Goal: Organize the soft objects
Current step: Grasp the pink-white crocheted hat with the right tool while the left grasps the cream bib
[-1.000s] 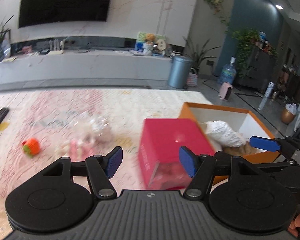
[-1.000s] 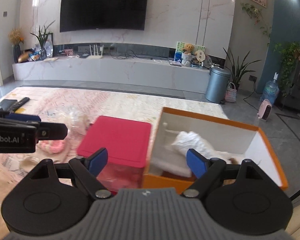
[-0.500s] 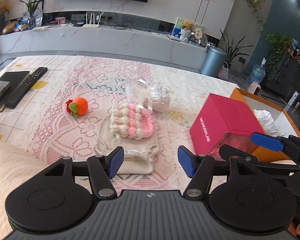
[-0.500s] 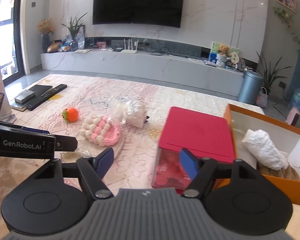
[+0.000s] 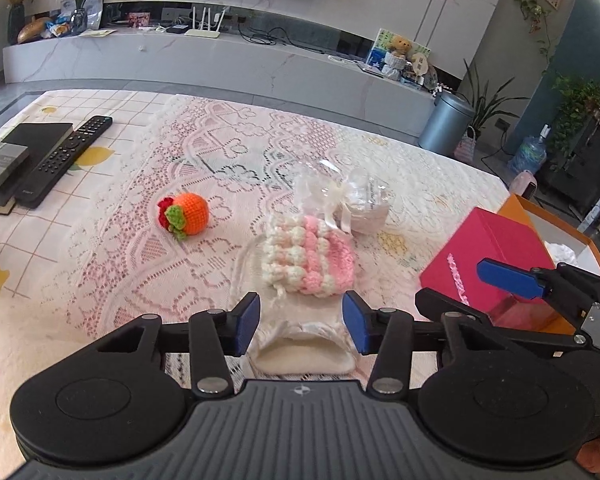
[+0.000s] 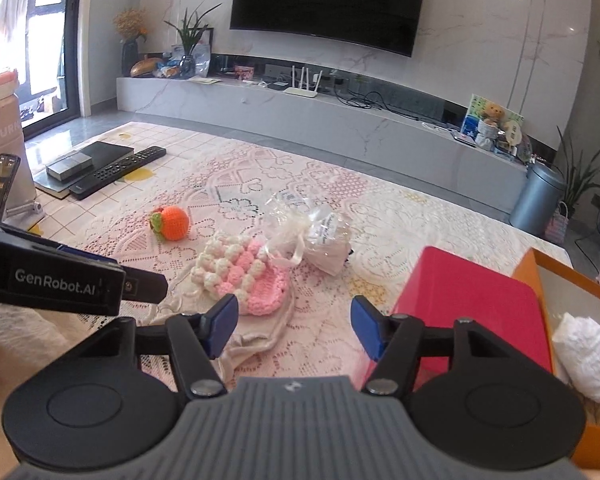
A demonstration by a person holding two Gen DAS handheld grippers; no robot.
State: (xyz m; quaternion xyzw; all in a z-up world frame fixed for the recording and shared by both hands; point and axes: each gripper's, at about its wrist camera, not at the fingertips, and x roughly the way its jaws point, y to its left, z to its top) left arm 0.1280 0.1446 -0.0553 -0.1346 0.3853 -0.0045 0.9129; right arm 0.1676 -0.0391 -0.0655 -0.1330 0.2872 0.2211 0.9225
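Observation:
A pink-and-white knitted piece [image 5: 308, 258] [image 6: 242, 276] lies on a cream cloth [image 5: 302, 354] [image 6: 246, 344] on the lace-covered table. Behind it sits a clear bag with a ribbon [image 5: 348, 200] [image 6: 316, 230], and to the left an orange crocheted fruit [image 5: 186, 214] [image 6: 171, 222]. My left gripper [image 5: 302, 322] hovers over the cream cloth's near edge, jaws closing, pads apart with the cloth below them. My right gripper [image 6: 292, 326] hangs just right of the knitted piece, jaws closing, nothing gripped. An orange box [image 6: 540, 268] [image 5: 528, 208] at the right holds a white soft bundle [image 6: 588, 360].
A red box [image 5: 488, 256] [image 6: 472, 312] stands beside the orange box. A remote [image 5: 62, 160] [image 6: 120, 170] and dark flat items [image 5: 16, 156] lie at the far left. A phone on a stand [image 6: 0, 184] is at the left edge. A TV console runs behind.
Both grippers swung left from the boxes toward the knitted piece and sank lower. Both pairs of jaws have narrowed. The soft items now sit straight ahead.

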